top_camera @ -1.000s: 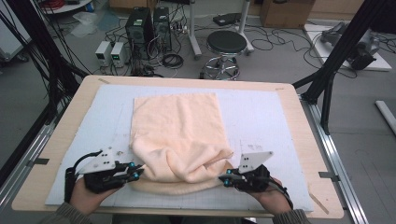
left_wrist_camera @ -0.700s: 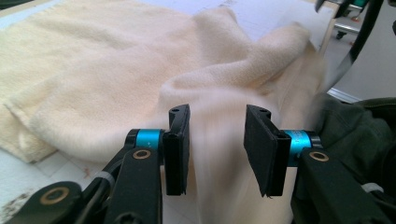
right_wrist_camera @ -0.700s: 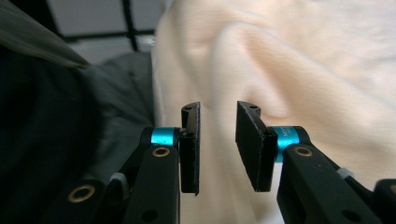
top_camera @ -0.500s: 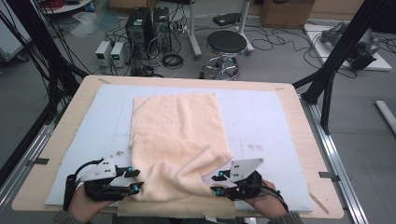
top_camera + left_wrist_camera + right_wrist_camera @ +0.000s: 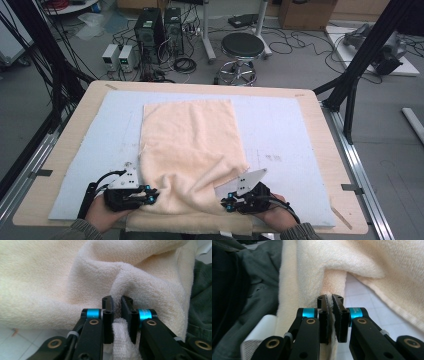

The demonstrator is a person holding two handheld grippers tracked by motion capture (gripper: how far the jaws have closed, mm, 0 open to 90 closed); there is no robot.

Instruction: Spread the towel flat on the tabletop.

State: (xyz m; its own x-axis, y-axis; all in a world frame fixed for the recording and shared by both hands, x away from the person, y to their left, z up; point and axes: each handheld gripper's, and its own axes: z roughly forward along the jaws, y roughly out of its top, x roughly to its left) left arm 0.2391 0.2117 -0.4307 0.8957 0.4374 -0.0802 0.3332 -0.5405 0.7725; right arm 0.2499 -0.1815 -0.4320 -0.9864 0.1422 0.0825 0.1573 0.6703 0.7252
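A: Left gripper (image 5: 150, 194) and right gripper (image 5: 226, 202), jaws just reclosed, each pinching a fold of the towel (image 5: 192, 145) at the near edge of the table (image 5: 320, 120).

B: Risk: thin bites; a pull could slip one corner, skewing the fold.

Towel (image 5: 192, 150): on the mat (image 5: 280, 130), its near edge hanging over the tabletop (image 5: 320, 115) front.
Left tool (image 5: 150, 194): at the towel's near left corner.
Right tool (image 5: 227, 202): at its near right corner.
Stool (image 5: 242, 47): on the floor behind the tabletop.
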